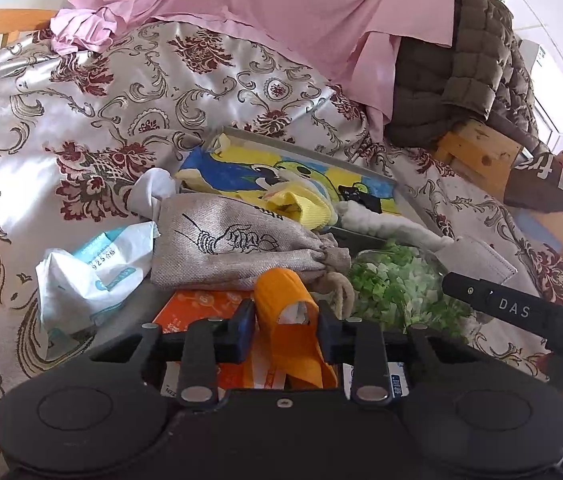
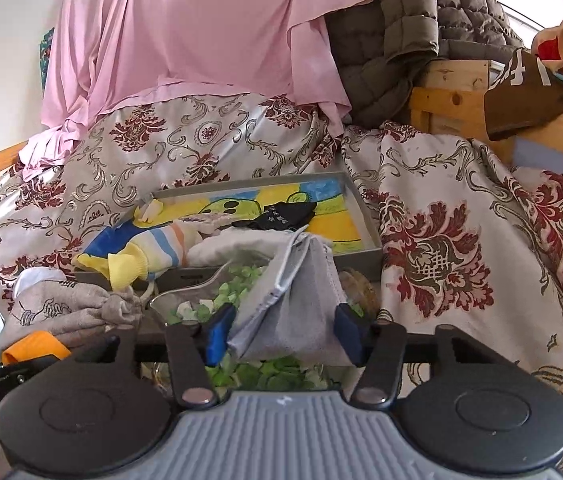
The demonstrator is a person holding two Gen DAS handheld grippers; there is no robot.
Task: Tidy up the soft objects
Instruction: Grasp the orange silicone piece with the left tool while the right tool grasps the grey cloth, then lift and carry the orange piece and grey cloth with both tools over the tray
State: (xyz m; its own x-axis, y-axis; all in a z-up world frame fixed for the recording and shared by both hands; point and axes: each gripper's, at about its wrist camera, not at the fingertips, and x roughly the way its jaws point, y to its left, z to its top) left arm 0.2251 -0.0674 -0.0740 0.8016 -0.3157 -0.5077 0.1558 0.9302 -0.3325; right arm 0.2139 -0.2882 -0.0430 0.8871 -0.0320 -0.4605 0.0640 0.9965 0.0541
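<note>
Left gripper [image 1: 285, 320] clamped on one orange cloth [image 1: 281, 292]; right gripper [image 2: 281, 332] half-closed around one grey cloth [image 2: 297, 304]. One tray [image 2: 365, 236] crowded; floral spread [image 2: 461, 240] open rightward.

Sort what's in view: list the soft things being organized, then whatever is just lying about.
Job:
orange cloth piece between the left gripper pads
grey fabric pouch between the right gripper pads
beige drawstring bag
striped yellow sock
grey tray

Lying about:
pink sheet
brown quilted jacket
</note>
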